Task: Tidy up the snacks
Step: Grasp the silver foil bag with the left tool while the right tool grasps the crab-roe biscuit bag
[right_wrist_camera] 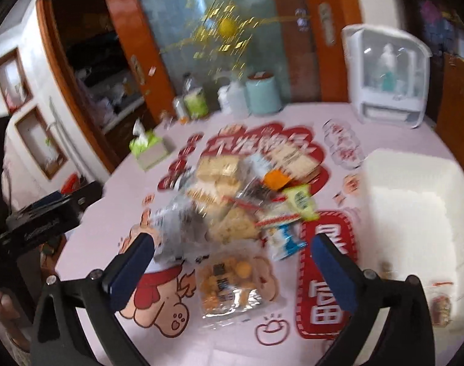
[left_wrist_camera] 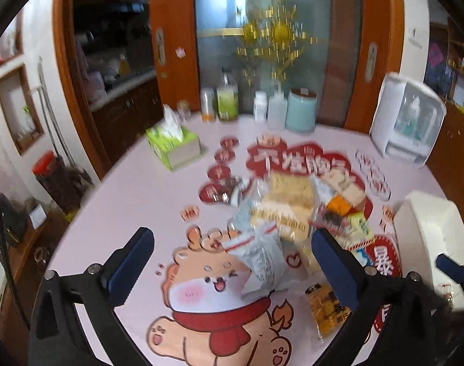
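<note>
Two claws: both seen w/ blue pads spread wide, nothing pinched; left claw, right claw.
Snack pile: loose heap of clear and coloured plastic-wrapped snack packets is lying mid-bench, on the pink round bench w/ red cartoon print.
Nearest packet: clear flat packet of yellow-orange puffs is lying apart from heap, on the near side, framed between right claw's pads.
Bin: white rectangular plastic bin is set just right of the heap; looks mostly unfilled, a small item at its near corner, too blurred to ID.
Step in hand (judged): first pick approx. starting; puff packet is prob. the target.
How to do well: packet should be pinched at an edge or seam, not the middle, so puffs aren't crushed; thin film may slip, so it should be lifted low and carried across to bin.
Pose, left: held over heap's near edge, pointed fwd and down.
Pose, right: angled down over puff packet, rolled slightly; frames motion-blurred.
</note>
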The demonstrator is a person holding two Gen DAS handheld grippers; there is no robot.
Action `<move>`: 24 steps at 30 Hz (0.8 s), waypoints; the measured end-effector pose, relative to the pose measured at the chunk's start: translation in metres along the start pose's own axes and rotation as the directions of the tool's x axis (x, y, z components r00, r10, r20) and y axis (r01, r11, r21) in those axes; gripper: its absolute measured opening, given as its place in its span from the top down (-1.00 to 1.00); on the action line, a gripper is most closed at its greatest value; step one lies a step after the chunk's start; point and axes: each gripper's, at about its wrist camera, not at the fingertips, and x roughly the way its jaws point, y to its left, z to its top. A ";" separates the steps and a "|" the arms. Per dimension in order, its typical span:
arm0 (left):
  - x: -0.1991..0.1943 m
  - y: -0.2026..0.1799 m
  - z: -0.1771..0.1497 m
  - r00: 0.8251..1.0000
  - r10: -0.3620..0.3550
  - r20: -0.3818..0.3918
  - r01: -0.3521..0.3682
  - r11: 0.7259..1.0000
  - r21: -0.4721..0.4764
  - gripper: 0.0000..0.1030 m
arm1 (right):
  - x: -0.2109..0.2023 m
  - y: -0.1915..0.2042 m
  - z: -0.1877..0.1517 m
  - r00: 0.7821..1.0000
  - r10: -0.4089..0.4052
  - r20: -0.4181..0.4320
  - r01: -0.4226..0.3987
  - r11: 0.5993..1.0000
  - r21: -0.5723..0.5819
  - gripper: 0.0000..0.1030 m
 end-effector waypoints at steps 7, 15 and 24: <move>0.086 -0.003 -0.016 0.975 -0.073 -0.208 0.067 0.997 -0.037 -0.99 | 0.090 0.024 -0.034 0.969 -0.068 -0.237 0.023 0.983 -0.184 -1.00; 0.152 -0.006 -0.033 0.930 -0.113 -0.349 0.085 0.992 -0.093 -0.99 | 0.135 0.018 -0.061 0.922 -0.108 -0.371 0.038 0.981 -0.190 -1.00; 0.180 -0.017 -0.046 0.904 -0.122 -0.410 0.086 0.991 -0.103 -0.99 | 0.127 -0.004 -0.060 0.919 -0.126 -0.373 0.091 0.990 -0.112 -0.61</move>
